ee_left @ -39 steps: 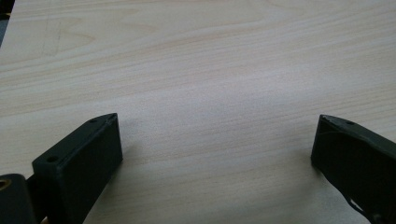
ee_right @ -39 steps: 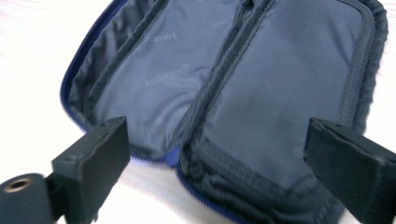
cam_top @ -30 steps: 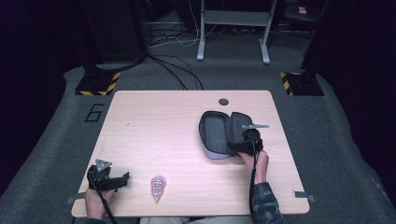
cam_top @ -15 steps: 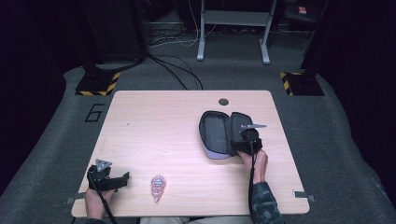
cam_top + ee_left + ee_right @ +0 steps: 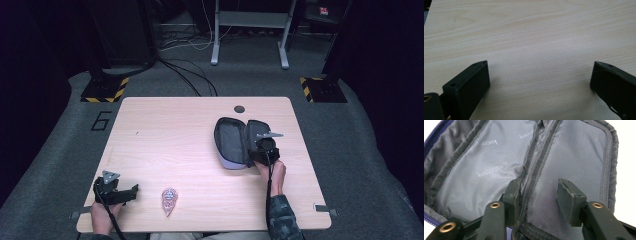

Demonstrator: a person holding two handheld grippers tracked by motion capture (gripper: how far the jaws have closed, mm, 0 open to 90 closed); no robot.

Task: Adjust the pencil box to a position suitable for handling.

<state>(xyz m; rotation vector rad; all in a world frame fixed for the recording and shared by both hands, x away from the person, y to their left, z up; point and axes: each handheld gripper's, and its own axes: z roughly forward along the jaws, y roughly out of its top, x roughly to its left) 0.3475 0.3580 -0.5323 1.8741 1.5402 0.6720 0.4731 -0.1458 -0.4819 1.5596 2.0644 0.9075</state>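
An unzipped pouch (image 5: 232, 142) lies spread flat right of centre on the surface (image 5: 175, 145). The right claw (image 5: 539, 193) hangs spread over its grey lining. The left claw (image 5: 540, 75) rests spread wide near a small, perhaps wrapped, item (image 5: 169, 200).

1. Table (image 5: 180, 145): pale wood grain.
2. Case (image 5: 499, 170): grey lining printed with a repeated white "kocotree" logo, black woven edging, navy outer edge.
3. Both grippers (image 5: 117, 192) (image 5: 539, 192): black; brass-coloured rivets on the right.
4. Small packet (image 5: 169, 201): pinkish, patterned.
5. Floor (image 5: 60, 150): grey carpet.
6. Stand bases (image 5: 105, 90): yellow-black hazard stripes.
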